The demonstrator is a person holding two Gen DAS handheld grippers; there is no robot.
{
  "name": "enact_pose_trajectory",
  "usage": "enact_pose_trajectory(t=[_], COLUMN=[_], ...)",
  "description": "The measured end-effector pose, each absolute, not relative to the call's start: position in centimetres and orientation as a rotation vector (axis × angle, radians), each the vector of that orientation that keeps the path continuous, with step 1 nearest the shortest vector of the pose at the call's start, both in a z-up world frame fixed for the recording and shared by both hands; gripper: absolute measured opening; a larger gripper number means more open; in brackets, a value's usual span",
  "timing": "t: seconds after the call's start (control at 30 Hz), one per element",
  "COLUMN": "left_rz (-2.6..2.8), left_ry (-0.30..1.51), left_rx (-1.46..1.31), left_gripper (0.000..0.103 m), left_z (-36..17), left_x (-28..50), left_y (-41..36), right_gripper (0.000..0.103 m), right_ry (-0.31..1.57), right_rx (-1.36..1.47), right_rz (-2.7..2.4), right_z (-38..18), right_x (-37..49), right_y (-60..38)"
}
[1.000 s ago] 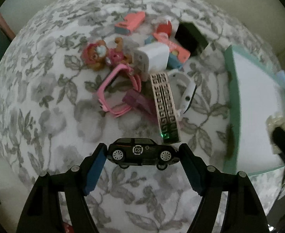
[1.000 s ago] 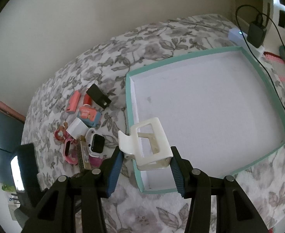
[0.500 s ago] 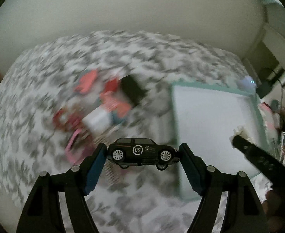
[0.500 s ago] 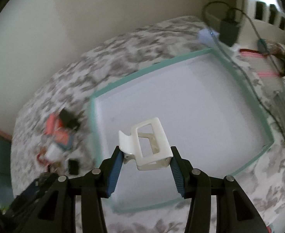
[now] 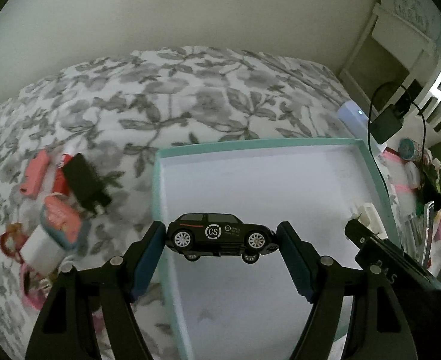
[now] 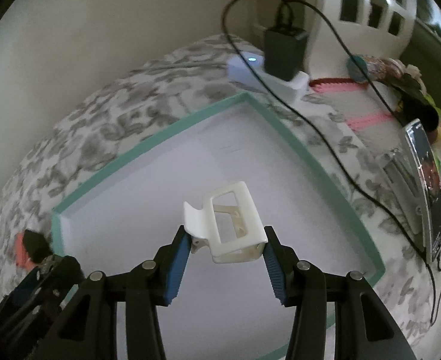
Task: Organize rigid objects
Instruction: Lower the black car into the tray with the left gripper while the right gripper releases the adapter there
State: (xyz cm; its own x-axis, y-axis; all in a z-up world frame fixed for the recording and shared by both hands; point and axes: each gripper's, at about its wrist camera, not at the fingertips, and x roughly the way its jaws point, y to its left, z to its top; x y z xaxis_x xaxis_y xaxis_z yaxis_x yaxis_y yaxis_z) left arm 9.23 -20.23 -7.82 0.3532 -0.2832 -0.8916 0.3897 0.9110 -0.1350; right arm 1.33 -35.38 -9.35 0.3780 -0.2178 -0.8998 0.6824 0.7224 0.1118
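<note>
My left gripper [image 5: 220, 240] is shut on a black toy car [image 5: 220, 235] and holds it above the left part of a shallow teal-rimmed white tray [image 5: 280, 143]. My right gripper [image 6: 225, 247] is shut on a white hair claw clip [image 6: 231, 225] and holds it above the same tray [image 6: 166, 132], which holds nothing. The right gripper's tip and the clip [image 5: 370, 217] show at the tray's right edge in the left wrist view. A pile of small objects [image 5: 61, 198] lies on the floral bedspread left of the tray.
The pile includes a black charger [image 5: 84, 184], a pink case [image 5: 34, 174] and a white adapter [image 5: 42, 249]. Right of the tray are a white power strip [image 6: 250, 66] with a black plug [image 6: 283, 51] and cable, a phone [image 6: 427, 189] and clutter.
Both grippers have swung right from the pile side to over the tray, each still holding its object. The pile has moved from centre view to the left edge.
</note>
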Motion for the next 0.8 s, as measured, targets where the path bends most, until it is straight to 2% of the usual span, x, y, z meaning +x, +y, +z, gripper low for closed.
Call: enact_pose_trajectory(t=[0.6,0.73,0.8], left_rz=[-0.356,-0.317,-0.292], left_ry=[1.132,1.117,1.111], left_rx=[0.027,0.021,0.015], left_gripper=[0.081,0.082,0.098], left_z=[-8.0,-7.7,-7.5], left_x=[10.0,10.1,10.2], left_y=[-16.2,-14.8,-13.9], right_gripper=[0.052,0.067,0.069], right_ry=[1.080,1.076,1.074], right_rx=[0.505,0.493,0.486], right_rz=[-0.599,-0.597,-0.592], right_z=[-10.7,-10.6,-10.5], right_x=[1.4,1.3,1.3], right_y=[-35.6,-35.4,-35.3])
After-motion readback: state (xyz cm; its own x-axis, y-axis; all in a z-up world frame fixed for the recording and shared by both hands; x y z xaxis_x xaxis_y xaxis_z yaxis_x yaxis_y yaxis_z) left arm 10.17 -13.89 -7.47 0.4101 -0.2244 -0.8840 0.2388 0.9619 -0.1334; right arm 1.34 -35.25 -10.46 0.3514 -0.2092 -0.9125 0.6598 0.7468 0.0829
